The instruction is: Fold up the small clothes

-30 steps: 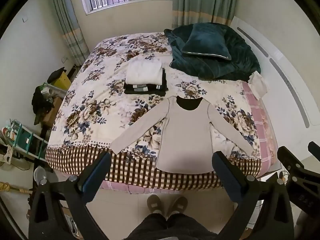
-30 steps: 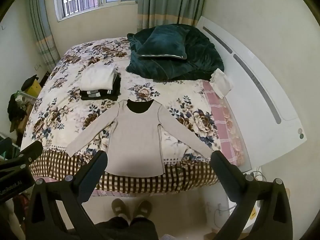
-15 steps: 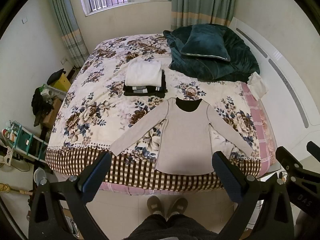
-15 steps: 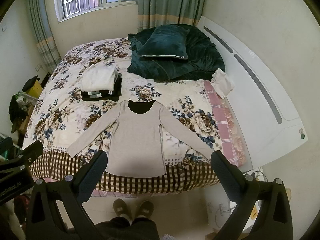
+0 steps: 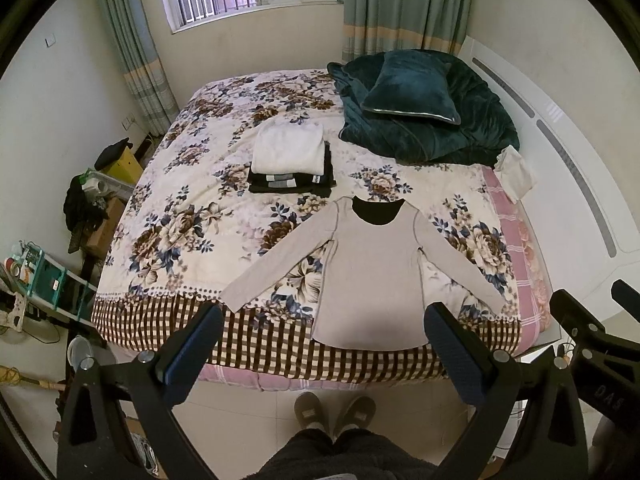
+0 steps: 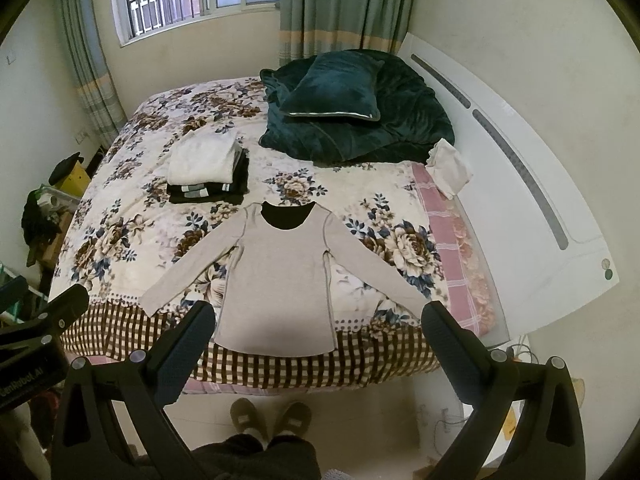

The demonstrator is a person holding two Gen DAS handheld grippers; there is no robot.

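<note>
Bedroom, floral bed (image 5: 192, 216) below you, same as a second ago apart from slight camera drift. Left to right: folded stack (image 5: 290, 158) mid-bed, beige top (image 5: 370, 276) flat at the near edge with sleeves spread, teal pillow (image 5: 412, 88) behind. Your left gripper (image 5: 322, 354) and right gripper (image 6: 316, 352) stay spread wide above the floor, gripping nothing.

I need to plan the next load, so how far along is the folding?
Done: a stack of folded clothes, white on top of black, sits mid-bed. In hand: nothing; the left tool and right tool are both open, above the bed's near edge. Left: the beige long-sleeved top lies flat, sleeves spread, unfolded. A small white cloth by the headboard may also need folding.
</note>
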